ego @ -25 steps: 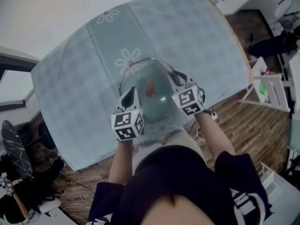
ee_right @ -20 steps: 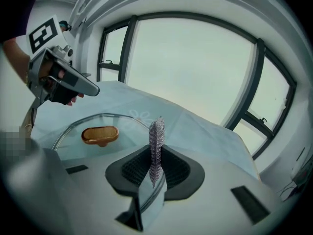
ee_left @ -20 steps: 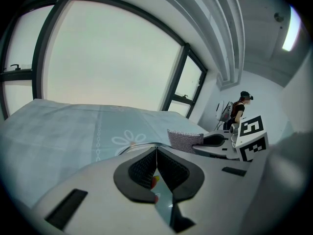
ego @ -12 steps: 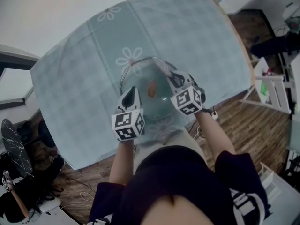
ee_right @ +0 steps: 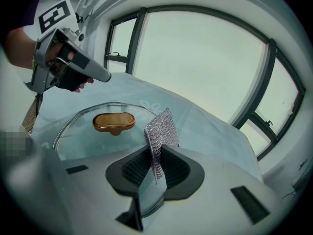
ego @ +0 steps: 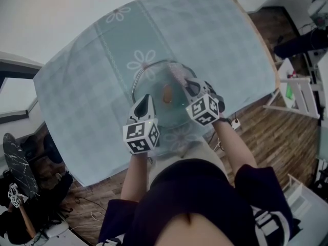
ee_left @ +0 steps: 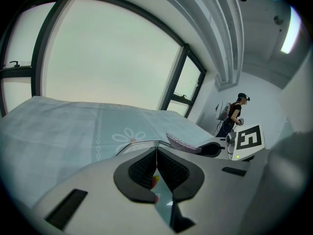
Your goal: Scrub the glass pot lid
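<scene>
Left gripper (ee_left: pixel 156 153): jaws closed together, empty, by lid (ee_right: pixel 76 131) rim.
Right gripper (ee_right: pixel 156 155): jaws clamp scrub pad (ee_right: pixel 161 129) over lid, beside knob (ee_right: pixel 114 122).

Glass lid (ego: pixel 156 83) on checked cloth (ego: pixel 87 86), L gripper (ego: pixel 144 100) at near edge, R gripper (ego: pixel 188 85) w/ scrub pad (ego: pixel 177 72) above.
</scene>
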The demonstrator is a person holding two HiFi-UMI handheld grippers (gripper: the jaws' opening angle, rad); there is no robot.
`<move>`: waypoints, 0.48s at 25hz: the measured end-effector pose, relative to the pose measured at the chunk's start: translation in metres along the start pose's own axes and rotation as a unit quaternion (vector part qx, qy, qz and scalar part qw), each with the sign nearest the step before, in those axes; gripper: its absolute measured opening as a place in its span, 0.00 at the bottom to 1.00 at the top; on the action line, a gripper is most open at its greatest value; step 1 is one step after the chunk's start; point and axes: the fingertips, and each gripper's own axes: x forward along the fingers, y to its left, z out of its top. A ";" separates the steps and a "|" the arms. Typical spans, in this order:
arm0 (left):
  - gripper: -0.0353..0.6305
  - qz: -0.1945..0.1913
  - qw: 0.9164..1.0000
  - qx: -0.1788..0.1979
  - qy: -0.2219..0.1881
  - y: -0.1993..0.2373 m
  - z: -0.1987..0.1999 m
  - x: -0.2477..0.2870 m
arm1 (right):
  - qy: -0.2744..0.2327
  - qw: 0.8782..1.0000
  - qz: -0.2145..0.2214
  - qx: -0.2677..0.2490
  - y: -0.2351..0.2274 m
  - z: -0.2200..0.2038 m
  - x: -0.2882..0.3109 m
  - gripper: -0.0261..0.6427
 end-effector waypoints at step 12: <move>0.06 -0.010 1.000 0.006 -0.001 -0.005 -0.007 -0.016 | 0.021 1.000 -0.007 -0.005 0.027 -0.020 -0.014 0.15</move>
